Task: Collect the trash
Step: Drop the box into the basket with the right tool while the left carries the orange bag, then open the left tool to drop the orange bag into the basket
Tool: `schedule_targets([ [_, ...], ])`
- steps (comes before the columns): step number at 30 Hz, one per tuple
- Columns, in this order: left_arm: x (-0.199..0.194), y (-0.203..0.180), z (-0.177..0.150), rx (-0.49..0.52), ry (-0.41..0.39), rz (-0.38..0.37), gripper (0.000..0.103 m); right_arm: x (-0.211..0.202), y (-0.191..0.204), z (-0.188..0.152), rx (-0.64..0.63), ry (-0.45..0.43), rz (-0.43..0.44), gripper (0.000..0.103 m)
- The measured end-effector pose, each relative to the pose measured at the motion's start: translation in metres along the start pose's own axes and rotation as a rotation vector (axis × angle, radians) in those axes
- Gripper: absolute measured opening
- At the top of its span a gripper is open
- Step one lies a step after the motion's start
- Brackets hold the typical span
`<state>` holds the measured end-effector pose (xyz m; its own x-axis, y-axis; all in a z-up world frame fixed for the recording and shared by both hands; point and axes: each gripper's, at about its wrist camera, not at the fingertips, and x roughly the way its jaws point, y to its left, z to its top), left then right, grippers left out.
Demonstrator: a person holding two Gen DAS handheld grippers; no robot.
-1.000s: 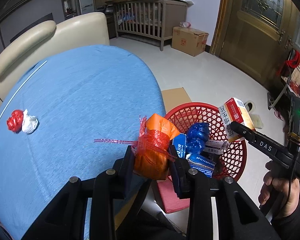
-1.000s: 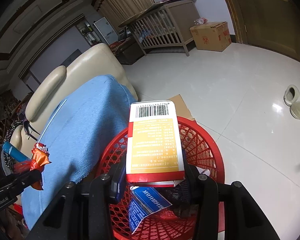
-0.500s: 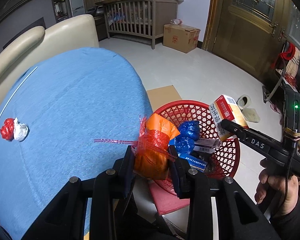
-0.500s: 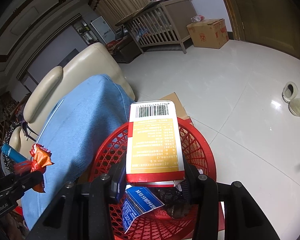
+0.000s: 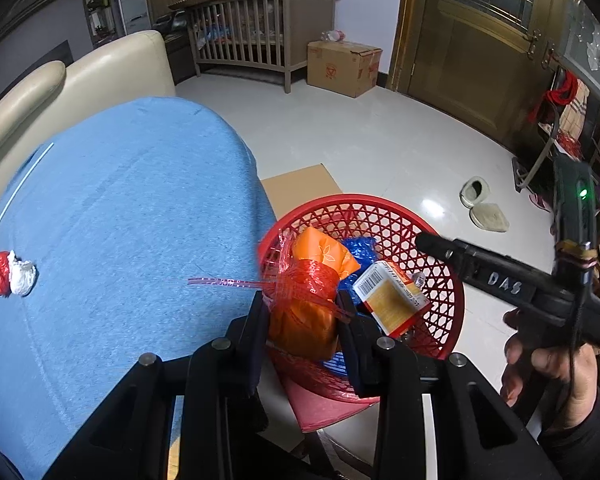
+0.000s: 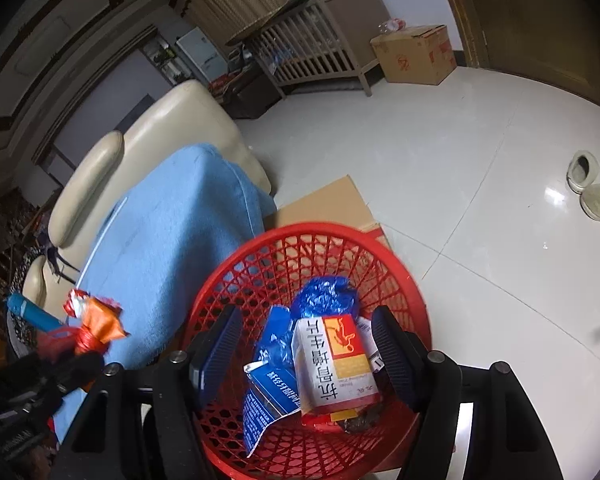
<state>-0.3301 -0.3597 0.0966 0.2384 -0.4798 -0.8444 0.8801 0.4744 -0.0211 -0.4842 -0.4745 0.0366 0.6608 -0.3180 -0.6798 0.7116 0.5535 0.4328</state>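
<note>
My left gripper (image 5: 304, 312) is shut on an orange and red plastic wrapper (image 5: 306, 304) and holds it over the near rim of the red mesh basket (image 5: 384, 216). My right gripper (image 6: 306, 344) is open above the basket (image 6: 284, 248). The red, yellow and white carton (image 6: 336, 364) lies loose in the basket on blue packets (image 6: 272, 392); it also shows in the left wrist view (image 5: 392, 300). A red and white crumpled wad (image 5: 10, 278) lies on the blue table (image 5: 120, 220) at the left.
The basket stands on the floor beside the blue table. A flat cardboard sheet (image 5: 300, 184) lies behind it. A cream sofa (image 5: 80, 80), a wooden crib (image 5: 260, 40), a cardboard box (image 5: 342, 68) and slippers (image 5: 484, 208) stand farther off.
My right gripper has opened and the carton has dropped into the basket. My left gripper has moved right with the wrapper, from over the table edge to over the basket rim.
</note>
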Motion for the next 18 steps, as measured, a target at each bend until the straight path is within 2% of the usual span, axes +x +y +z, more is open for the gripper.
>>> schedule_targets([
  [8,0.020,-0.014,0.009,0.009,0.045,-0.041,0.036,-0.020,-0.003,0.008,0.028,-0.061,0.022,0.071],
  [11,0.031,-0.018,0.013,0.013,0.056,-0.062,0.040,-0.024,-0.005,0.011,0.037,-0.072,0.029,0.071],
  [13,0.035,-0.017,0.015,0.003,0.068,-0.064,0.056,-0.027,-0.006,0.012,0.039,-0.076,0.032,0.071],
  [14,0.036,-0.014,0.015,-0.007,0.068,-0.061,0.068,-0.029,-0.005,0.013,0.036,-0.079,0.032,0.071],
  [15,0.035,-0.012,0.015,-0.015,0.061,-0.055,0.072,-0.030,-0.004,0.014,0.033,-0.082,0.031,0.071],
  [18,0.029,0.000,0.014,-0.041,0.049,-0.042,0.072,-0.032,-0.003,0.015,0.032,-0.082,0.031,0.071],
])
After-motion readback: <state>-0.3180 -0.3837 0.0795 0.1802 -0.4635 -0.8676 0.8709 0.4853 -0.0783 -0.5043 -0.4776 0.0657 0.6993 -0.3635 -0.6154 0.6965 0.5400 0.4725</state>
